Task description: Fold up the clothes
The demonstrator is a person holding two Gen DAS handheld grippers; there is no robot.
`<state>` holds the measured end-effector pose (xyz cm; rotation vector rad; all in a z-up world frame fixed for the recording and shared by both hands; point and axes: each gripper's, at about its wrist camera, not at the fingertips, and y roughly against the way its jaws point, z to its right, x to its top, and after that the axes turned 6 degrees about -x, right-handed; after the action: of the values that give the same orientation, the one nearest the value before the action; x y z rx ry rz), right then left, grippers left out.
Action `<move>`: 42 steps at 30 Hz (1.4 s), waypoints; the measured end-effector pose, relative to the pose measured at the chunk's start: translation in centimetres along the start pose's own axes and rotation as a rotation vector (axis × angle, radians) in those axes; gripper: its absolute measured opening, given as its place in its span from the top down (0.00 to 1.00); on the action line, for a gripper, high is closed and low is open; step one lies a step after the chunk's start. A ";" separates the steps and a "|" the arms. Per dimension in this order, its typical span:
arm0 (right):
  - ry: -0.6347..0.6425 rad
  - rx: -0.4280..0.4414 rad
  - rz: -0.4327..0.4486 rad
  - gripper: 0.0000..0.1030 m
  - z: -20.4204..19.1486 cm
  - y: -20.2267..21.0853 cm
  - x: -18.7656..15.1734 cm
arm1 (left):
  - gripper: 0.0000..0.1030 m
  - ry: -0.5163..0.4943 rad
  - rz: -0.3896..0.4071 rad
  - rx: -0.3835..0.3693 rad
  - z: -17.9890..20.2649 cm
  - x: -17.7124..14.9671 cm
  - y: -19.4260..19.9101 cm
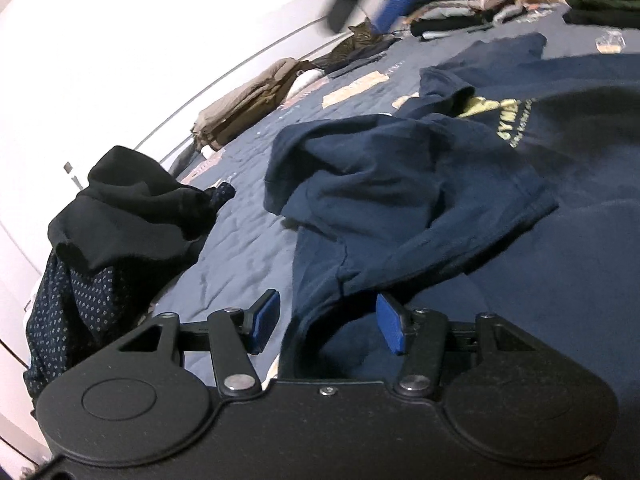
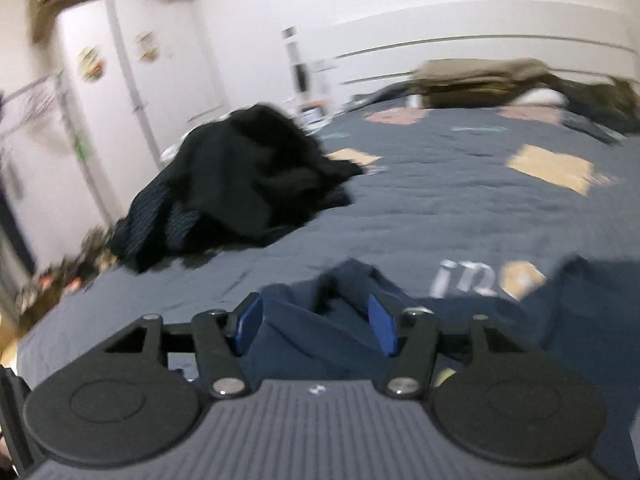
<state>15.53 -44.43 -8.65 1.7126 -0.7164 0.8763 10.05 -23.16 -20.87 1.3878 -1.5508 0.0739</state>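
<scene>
Near your left gripper (image 1: 326,322) and right gripper (image 2: 314,330) (both spread open, empty) lies the navy shirt's (image 1: 400,200) hem; black clothes (image 1: 132,208) crowd left.

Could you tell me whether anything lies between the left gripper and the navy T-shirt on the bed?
Nothing visible does. The left gripper stands open right at the navy T-shirt, whose edge already lies between its fingers. The black clothes pile lies apart, off to the left.

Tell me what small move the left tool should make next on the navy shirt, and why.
Probably close the left tool on the navy shirt. Its fingers stand open with the shirt's edge lying between them, and the sleeve is flipped over the body, so it likely needs gripping to straighten.
</scene>
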 end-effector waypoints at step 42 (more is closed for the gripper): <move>-0.084 0.099 -0.126 0.58 -1.9 -14.1 4.2 | 0.43 0.519 0.023 -0.110 -9.9 -1.0 1.5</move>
<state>28.82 -38.77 -12.12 1.8709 -0.6214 0.7670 14.80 -15.85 -15.90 1.1491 -1.1182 0.3314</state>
